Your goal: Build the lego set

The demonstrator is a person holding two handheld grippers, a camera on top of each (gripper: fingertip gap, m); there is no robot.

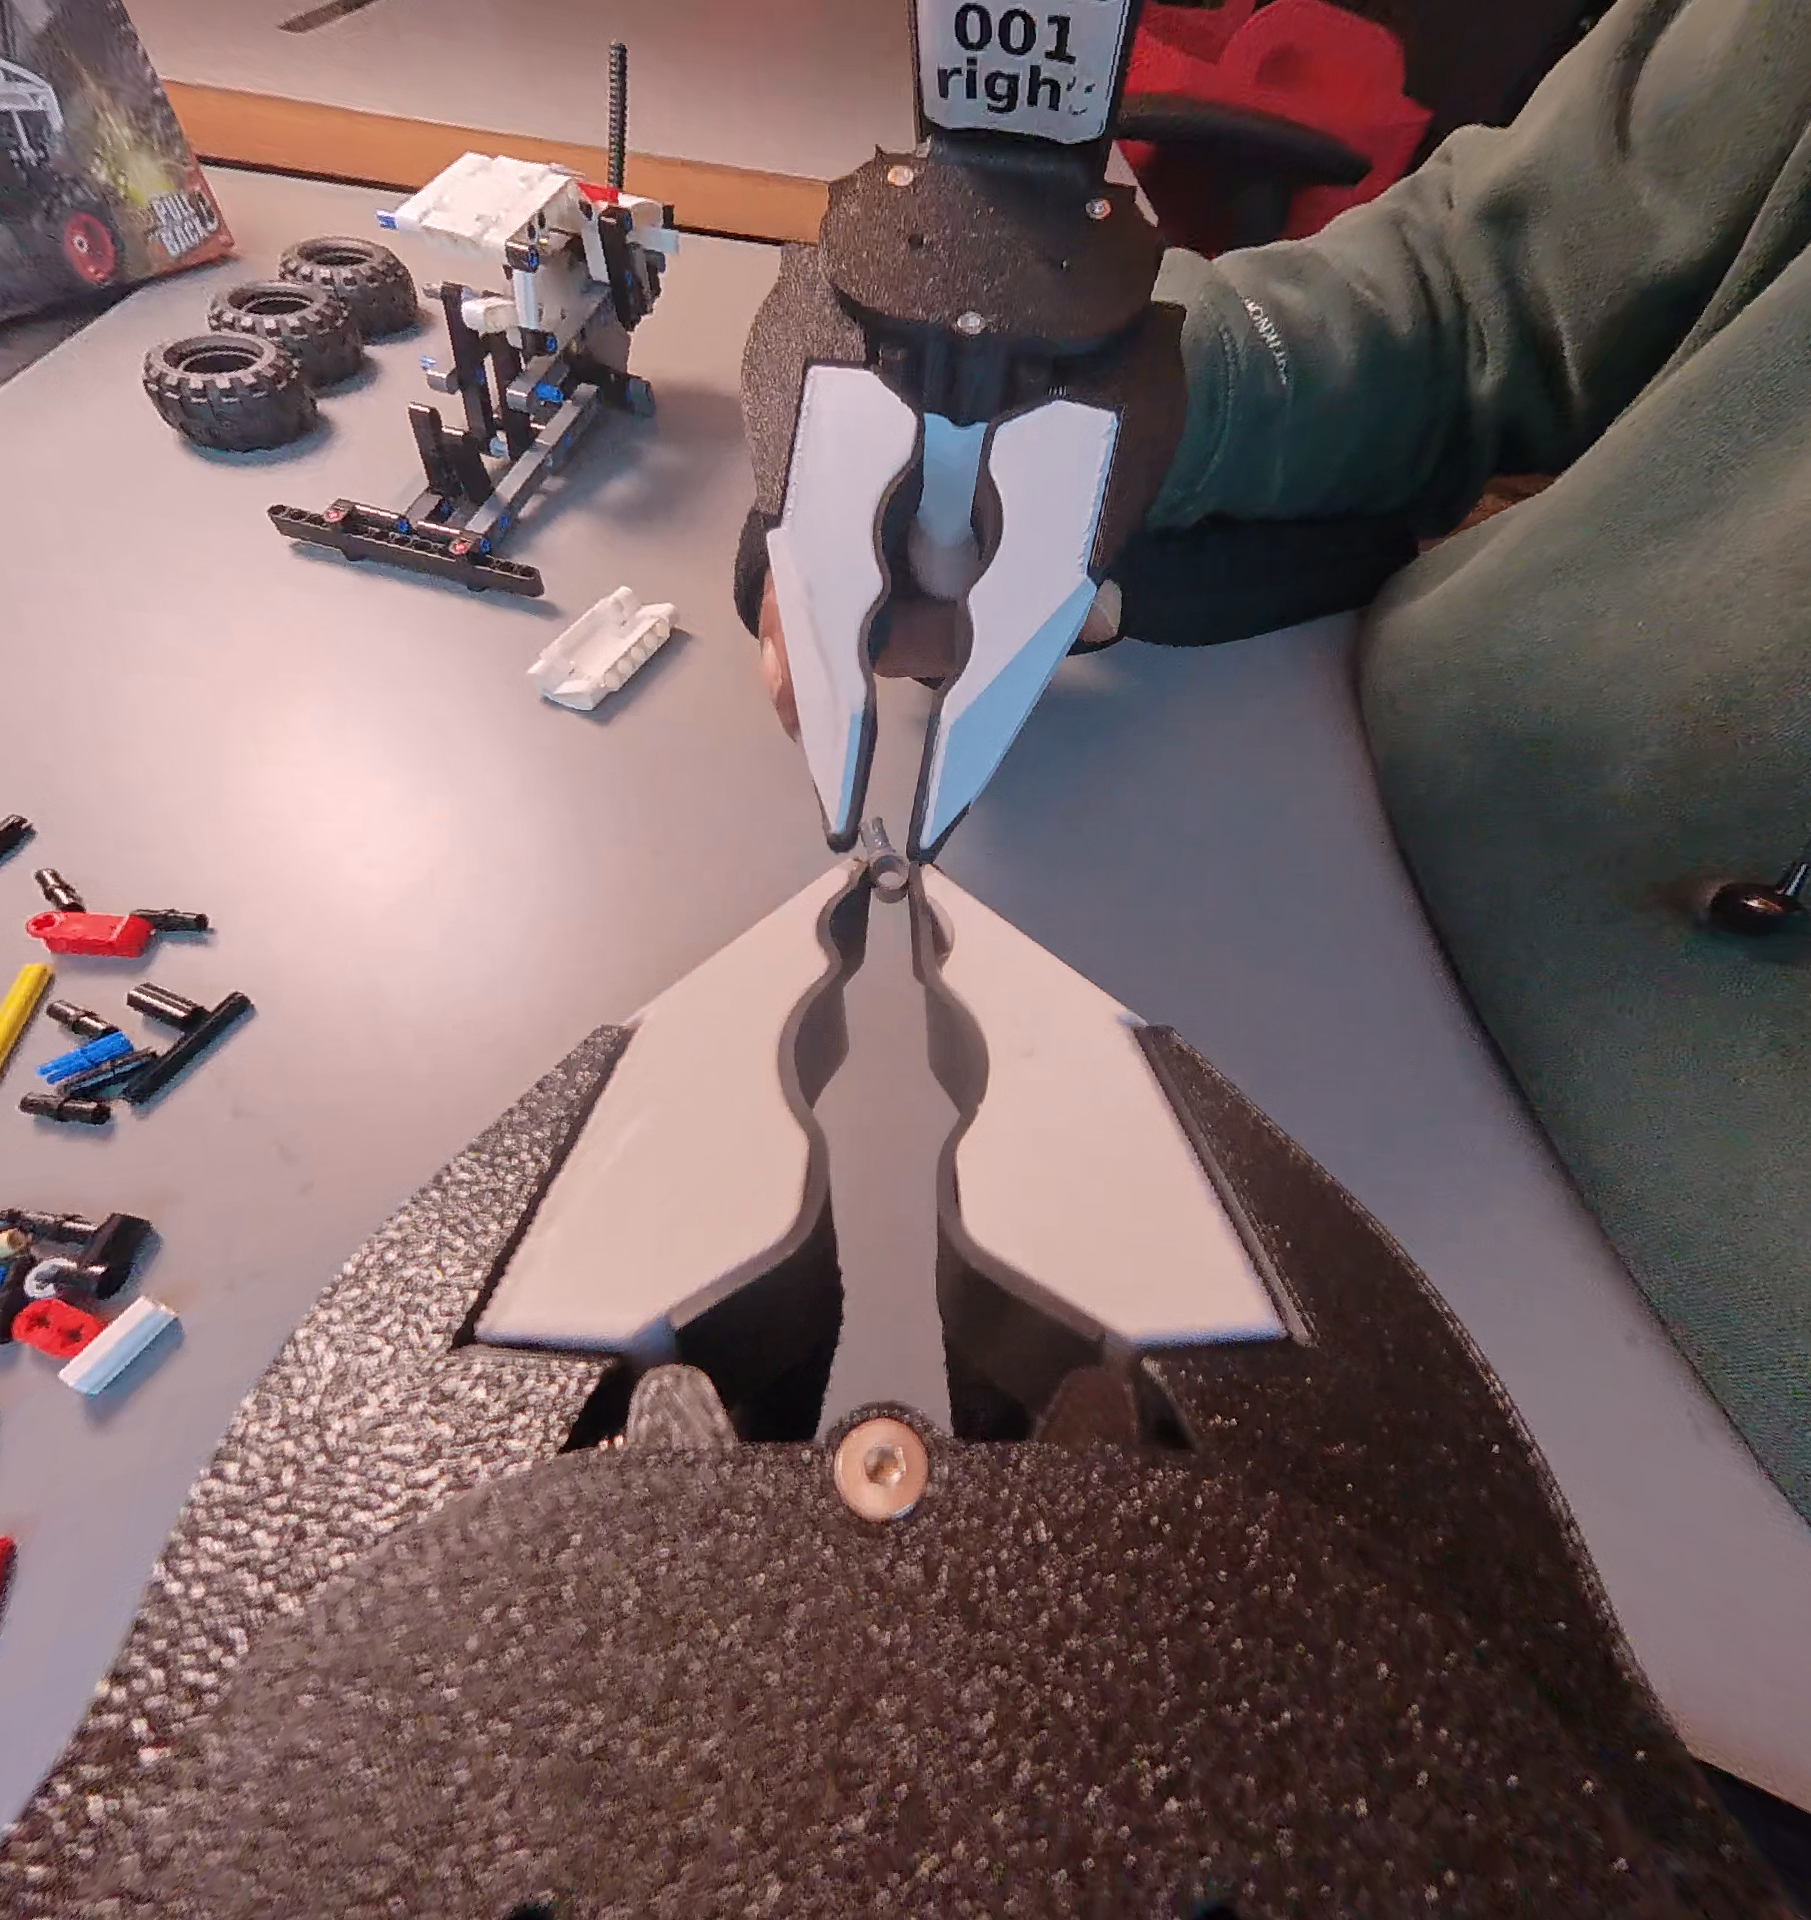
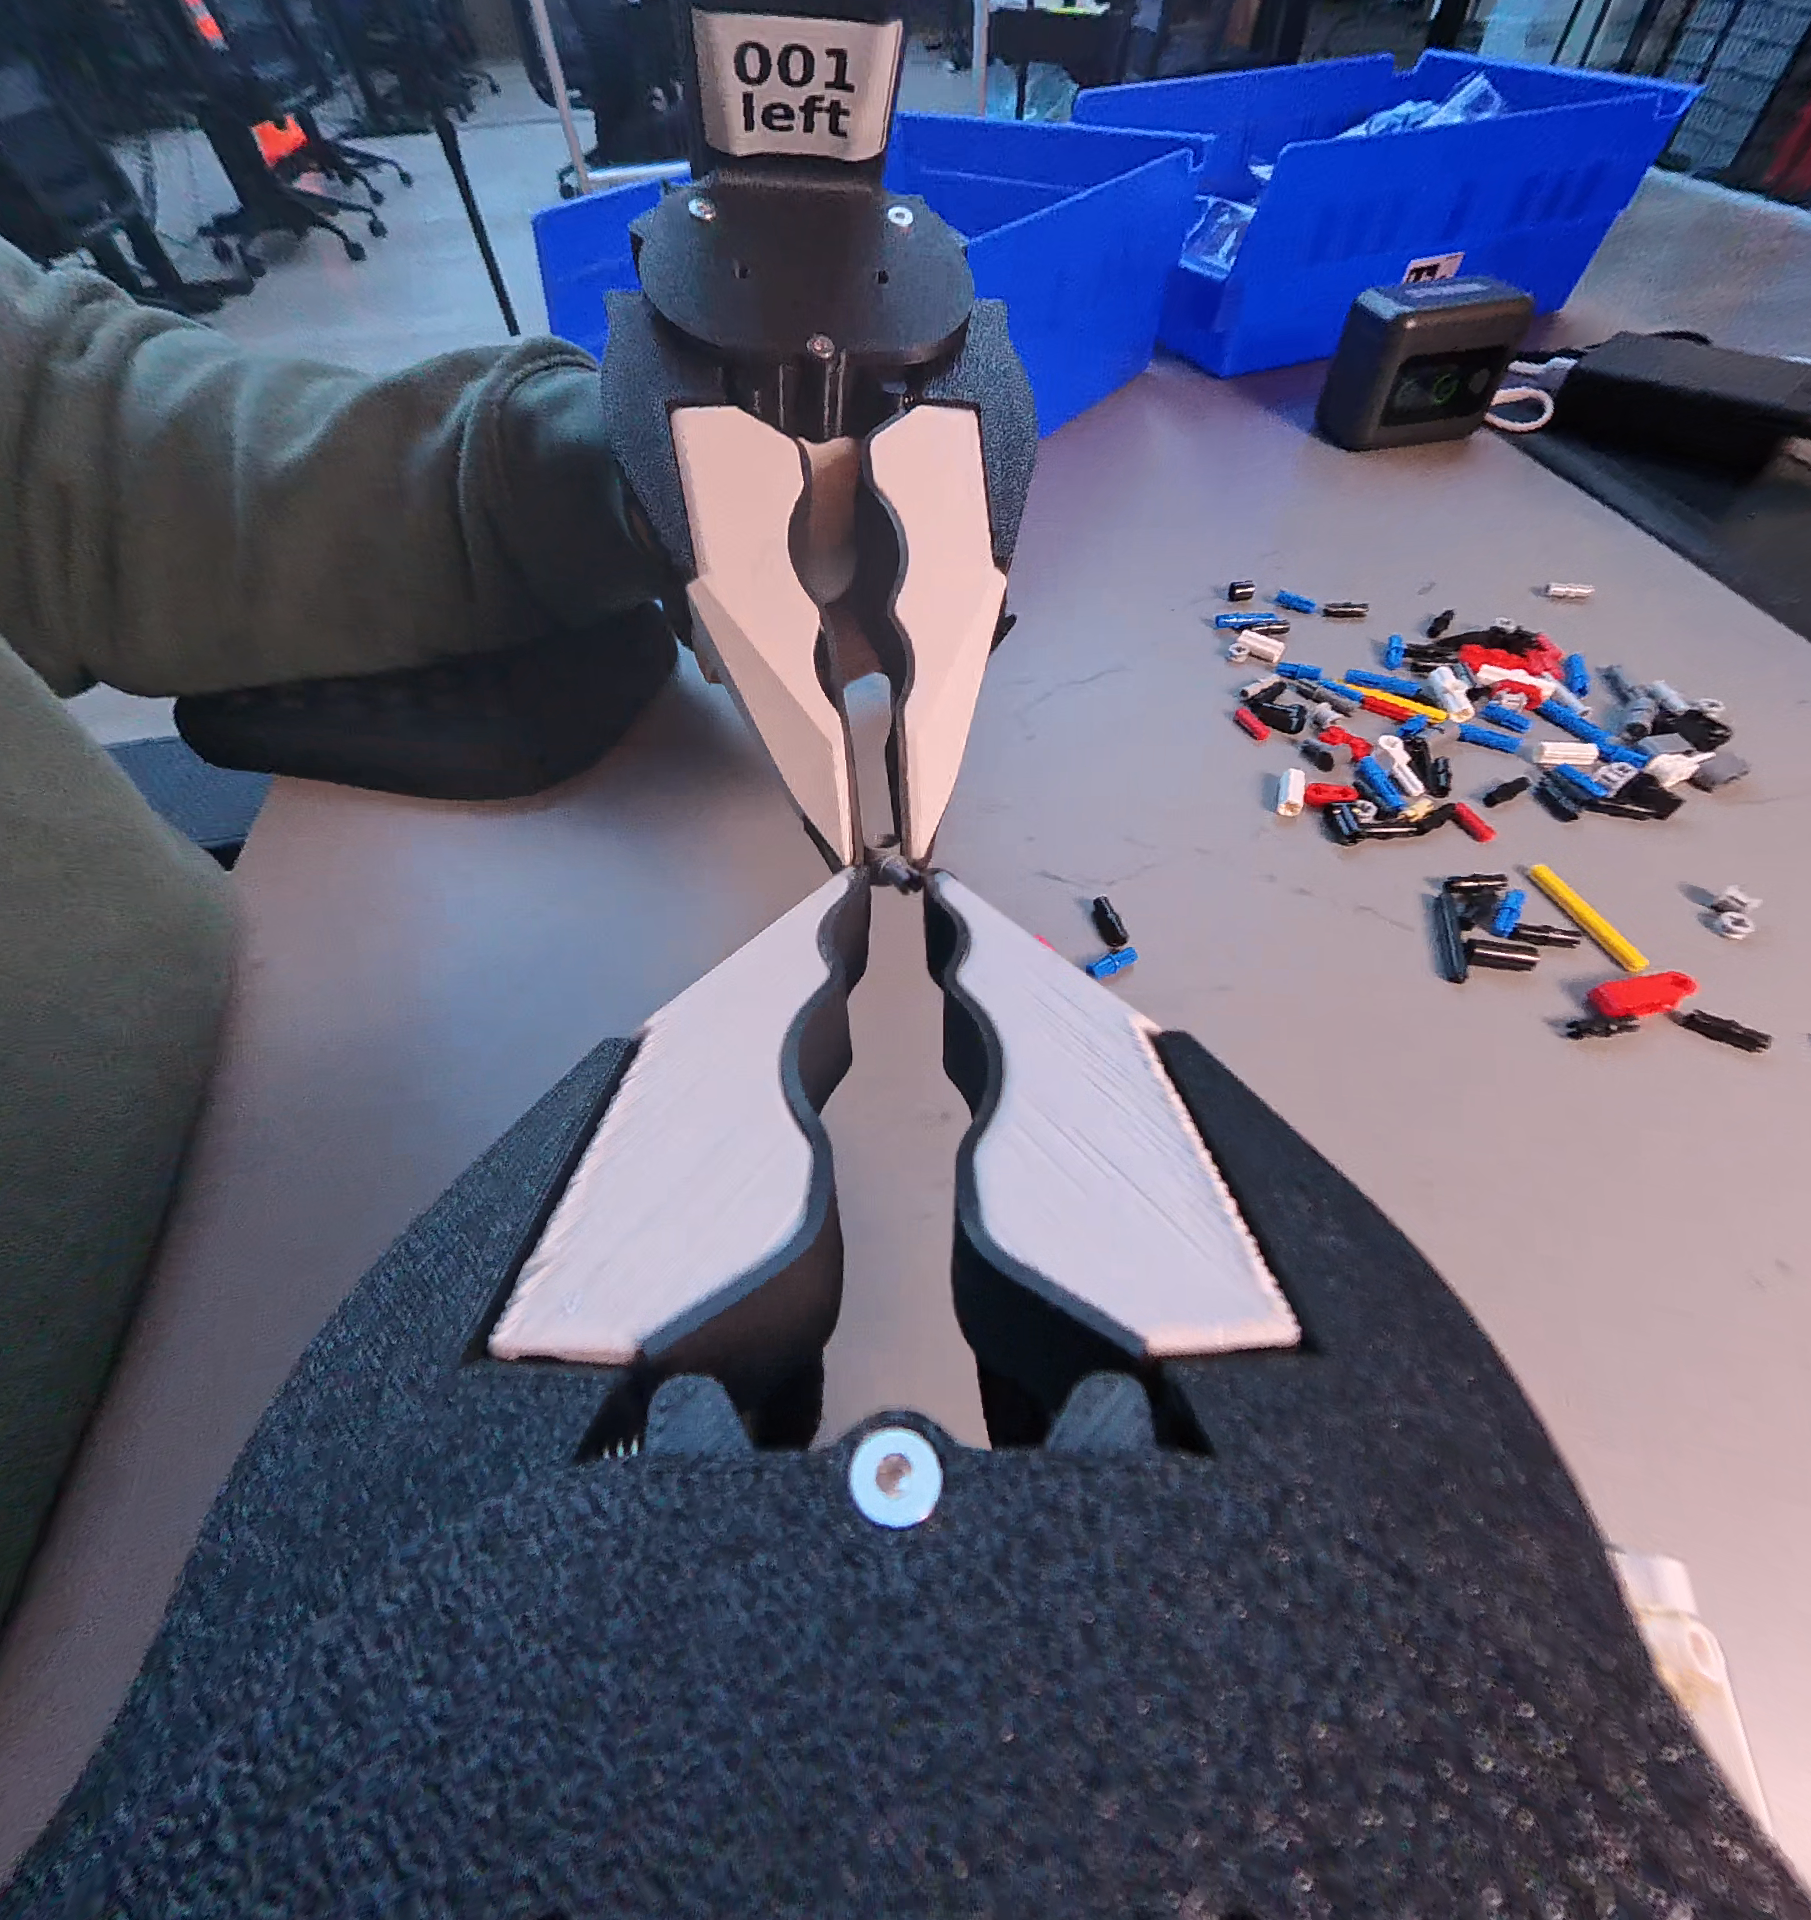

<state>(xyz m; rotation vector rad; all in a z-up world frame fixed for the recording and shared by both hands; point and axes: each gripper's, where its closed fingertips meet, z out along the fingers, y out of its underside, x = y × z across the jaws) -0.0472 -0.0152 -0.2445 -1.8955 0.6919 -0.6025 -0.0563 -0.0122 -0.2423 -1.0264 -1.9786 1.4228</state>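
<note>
My two grippers meet tip to tip above the grey table [image 1: 465, 790]. A small grey Lego pin piece [image 1: 885, 857] sits between the tips. In the left wrist view my left gripper [image 1: 888, 876] comes up from below, shut on its round end. The right gripper [image 1: 873, 831] comes down from above, its tips closed on the thin stem. The right wrist view shows the same from the other side: right gripper [image 2: 896, 881], left gripper [image 2: 880, 854], the piece [image 2: 896, 871] dark and tiny between them. A partly built black-and-white Lego vehicle frame [image 1: 527, 364] stands at the far left.
Three black tyres [image 1: 277, 332], a white panel piece [image 1: 605, 649] and the set's box [image 1: 49, 156] lie near the frame. Loose pins and beams [image 2: 1483, 727] are scattered to the right, with a yellow axle [image 2: 1587, 920]. Blue bins [image 2: 1296, 208] and a black device [image 2: 1420, 364] stand behind. Green sleeves flank both grippers. The grippers are tip to tip, or close to it. The yellow axle [image 2: 1587, 920] is about equally far from each gripper, around 20 centimetres. It is also in sight in the left wrist view [image 1: 0, 1030].
</note>
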